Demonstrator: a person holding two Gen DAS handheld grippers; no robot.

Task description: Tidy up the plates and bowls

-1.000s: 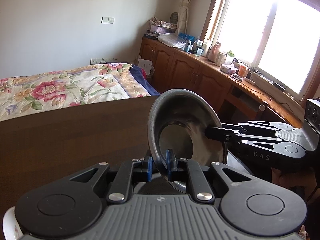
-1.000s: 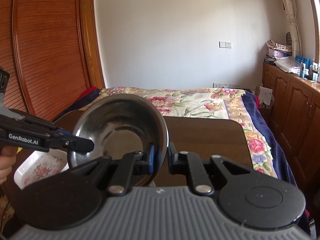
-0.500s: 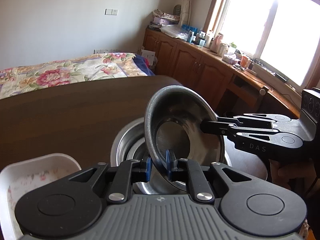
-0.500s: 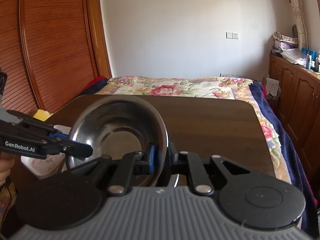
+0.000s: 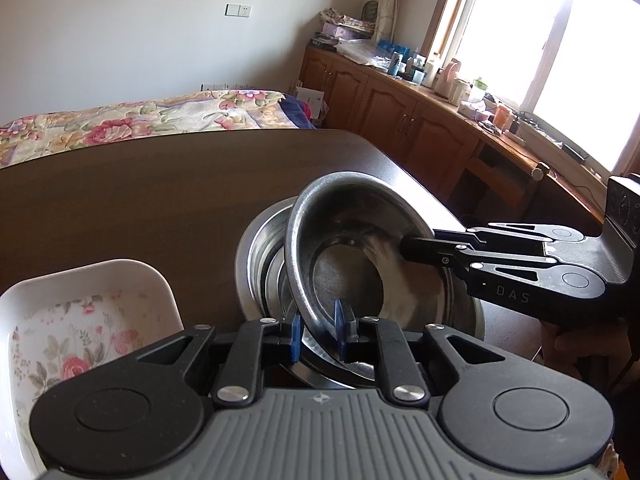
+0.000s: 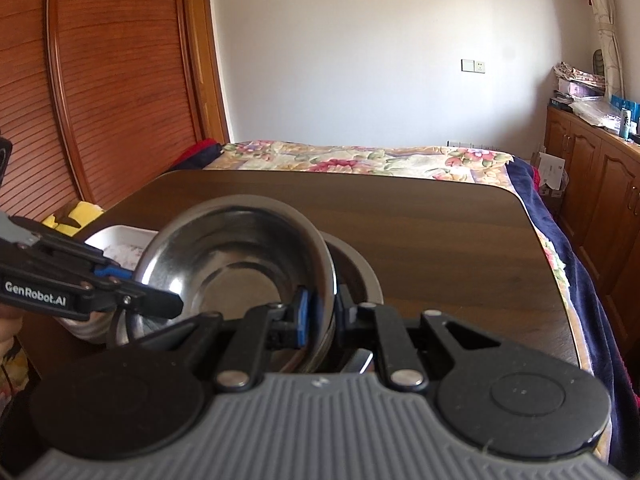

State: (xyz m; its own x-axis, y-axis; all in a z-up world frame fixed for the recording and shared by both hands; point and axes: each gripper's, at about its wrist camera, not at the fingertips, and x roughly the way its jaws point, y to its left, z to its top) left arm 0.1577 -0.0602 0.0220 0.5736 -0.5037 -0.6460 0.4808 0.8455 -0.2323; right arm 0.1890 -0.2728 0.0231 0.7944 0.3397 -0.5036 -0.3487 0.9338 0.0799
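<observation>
Left wrist: both tongs (image 5: 316, 338) (image 6: 320, 316) pinch steel bowl (image 5: 352, 240) rim; lower bowls likely hidden.

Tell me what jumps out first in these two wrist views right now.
A steel bowl, tilted, is pinched at its rim by both the left gripper and right gripper, above a stack of steel bowls on the dark table. A white floral dish sits left of the stack.
</observation>
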